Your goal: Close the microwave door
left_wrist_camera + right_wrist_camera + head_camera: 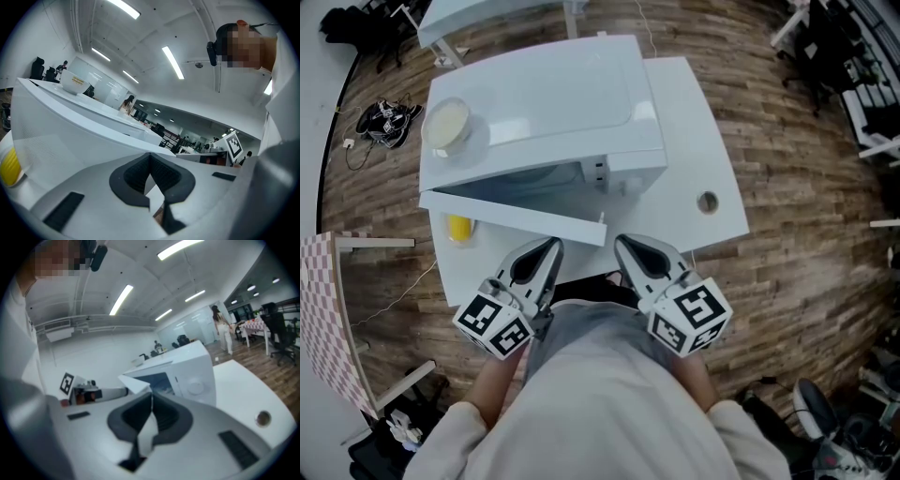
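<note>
A white microwave [553,112] stands on a white table [698,159], and its door [516,216] hangs open, swung out toward the table's front edge. In the left gripper view the door [70,140] fills the left side, just ahead of the jaws. The right gripper view shows the microwave [192,376] with its open cavity ahead. My left gripper [551,247] is shut and empty, just short of the door's outer face. My right gripper [622,243] is shut and empty beside it, near the door's free end.
A cream bowl [447,125] rests on top of the microwave. A yellow object [459,228] lies on the table under the door. The table has a round cable hole [707,202]. Shoes [386,122] and office chairs [825,56] stand on the wood floor.
</note>
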